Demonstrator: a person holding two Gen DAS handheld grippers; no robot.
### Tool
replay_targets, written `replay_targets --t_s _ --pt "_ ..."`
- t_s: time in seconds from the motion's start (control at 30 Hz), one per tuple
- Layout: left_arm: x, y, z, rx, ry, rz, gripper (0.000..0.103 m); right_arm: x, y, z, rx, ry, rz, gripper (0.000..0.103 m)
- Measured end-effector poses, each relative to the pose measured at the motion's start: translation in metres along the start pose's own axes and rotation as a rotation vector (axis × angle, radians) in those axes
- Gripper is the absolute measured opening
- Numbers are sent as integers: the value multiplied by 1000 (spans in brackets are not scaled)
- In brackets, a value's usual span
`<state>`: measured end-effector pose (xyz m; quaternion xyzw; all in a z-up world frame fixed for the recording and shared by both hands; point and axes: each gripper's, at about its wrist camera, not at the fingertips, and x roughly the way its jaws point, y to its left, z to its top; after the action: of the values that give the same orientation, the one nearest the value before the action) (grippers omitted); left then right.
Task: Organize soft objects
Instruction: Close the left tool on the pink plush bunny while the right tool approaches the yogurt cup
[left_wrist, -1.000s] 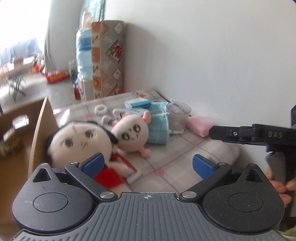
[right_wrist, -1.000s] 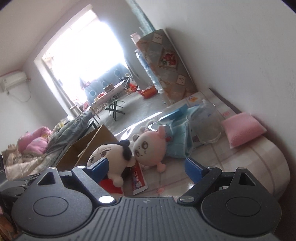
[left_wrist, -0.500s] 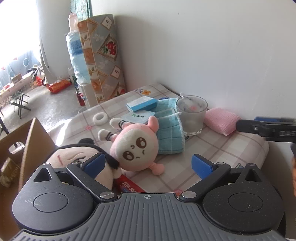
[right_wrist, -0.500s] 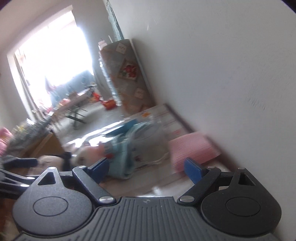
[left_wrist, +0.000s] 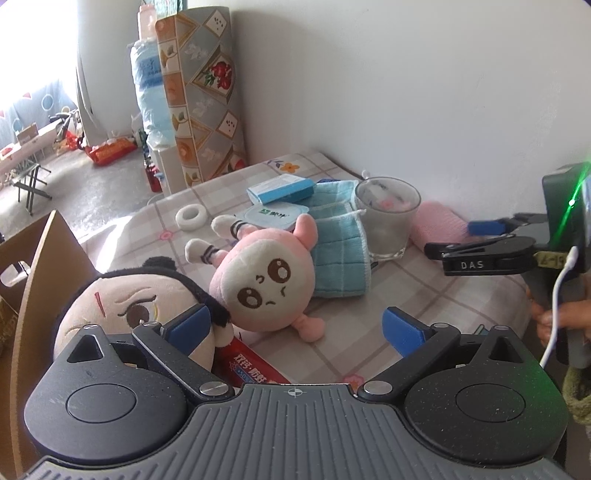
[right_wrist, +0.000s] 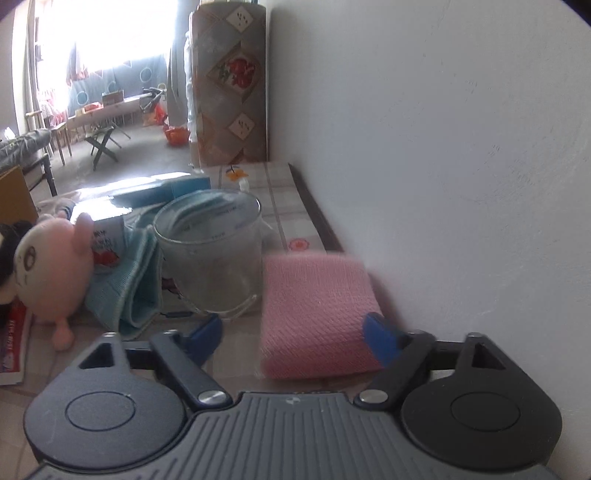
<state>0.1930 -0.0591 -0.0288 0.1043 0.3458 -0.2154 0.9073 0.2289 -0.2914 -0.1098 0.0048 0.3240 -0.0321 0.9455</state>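
Against the white wall, on a checked tablecloth (left_wrist: 413, 284): folded pink knitted cloth (right_wrist: 317, 314), flat, just beside a clear glass measuring cup (right_wrist: 214, 254) that stands upright. Around the near end of that pink cloth, the right gripper (right_wrist: 295, 336), blue pads either side; jaws just now closing and partly spread, right pad over the cloth's near right corner, left pad apart from it on the cup side, contact too blurred to tell, no firm pinch visible. Seen from the left wrist view as a black jaw reaching in from the right edge (left_wrist: 480, 243) toward the same pink cloth (left_wrist: 439, 225), a person's hand (left_wrist: 561, 317) on its handle. Left of the cup, a light blue quilted towel (left_wrist: 340, 251), crumpled, partly under a round pink plush toy with big brown eyes (left_wrist: 266, 284) lying on its side. Touching that toy, a plush doll with black hair and a cream face (left_wrist: 136, 306), next to a brown cardboard box (left_wrist: 40, 266). Over the doll and a red printed packet (left_wrist: 255, 362), the left gripper (left_wrist: 295, 328), spread wide, nothing between its blue pads. Farther back, a white tape roll (left_wrist: 192, 218), a white foil-topped tub (left_wrist: 277, 216) and a blue and white carton (left_wrist: 280, 188).
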Motion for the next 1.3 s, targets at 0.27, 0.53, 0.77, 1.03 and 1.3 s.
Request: replay_targets --t_s 0.27,0.53,0.77,1.03,1.3 --pt "4 5 -2 -7 4 -10 100 -16 -3 -16 35 66 125 25" --pt "10 6 11 8 -20 5 100 -57 -9 -19 59 -22 143 57" --pt "59 -4 34 108 43 85 100 -54 -13 -8 93 -73 162 66" --pt "119 5 44 122 224 129 95 -48 -17 -14 134 -73 210 66" --pt "116 20 35 41 223 96 87 -59 -16 -18 163 -89 273 66"
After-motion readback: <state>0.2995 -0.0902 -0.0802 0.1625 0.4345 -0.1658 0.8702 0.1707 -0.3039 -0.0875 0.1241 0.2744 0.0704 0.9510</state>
